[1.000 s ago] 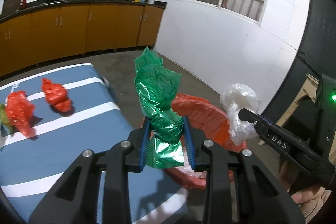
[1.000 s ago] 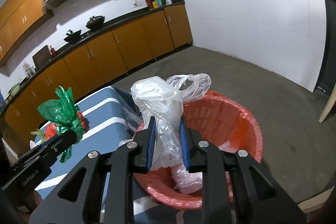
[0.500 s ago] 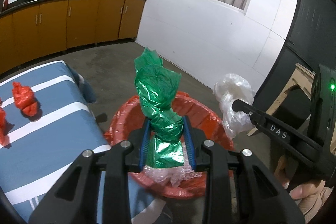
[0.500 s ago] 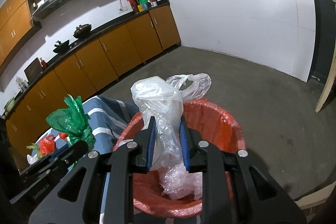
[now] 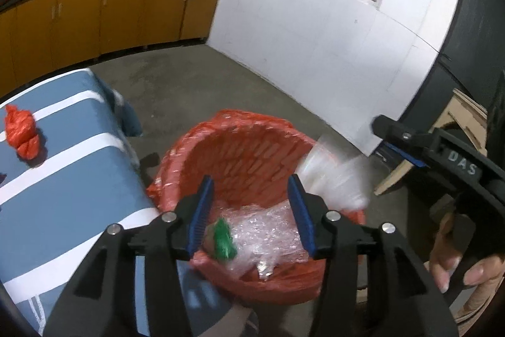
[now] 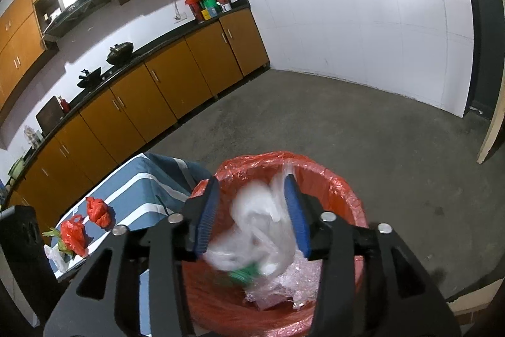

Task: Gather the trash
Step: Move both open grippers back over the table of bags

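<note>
Left gripper: we see the left gripper (image 5: 251,210) spread and its jaws opening, with nothing pinched between the blue pads (image 5: 202,215); it hangs over the near rim of the bin.
Green bag: the green bag (image 5: 223,242) lies loose inside the bin, low against the near-left wall, clear of both pads and resting beside crumpled clear wrap (image 5: 271,229).
Right gripper: the right gripper (image 6: 252,215) is also spread, jaws opening; the clear plastic bag (image 6: 255,229) is a blurred white shape between the pads, and we cannot tell whether it touches either one.
Clear bag from the left view: the same bag shows as a pale streak at the bin's right rim, below the right gripper's black finger.
Bin: the red bin (image 5: 249,144), lined with a red bag, stands on the grey floor just right of the table.
Table: the blue-and-white striped table (image 5: 63,179) sits left of the bin.
Trash left on table: we count two knotted red bags (image 6: 98,212) in the right view, the nearer one beside green leaves and a white scrap.
Hand: a hand (image 5: 464,255) grips the right gripper's handle at the near right.
Far side: orange cabinets (image 6: 164,90) under a dark counter run along the far wall.
</note>
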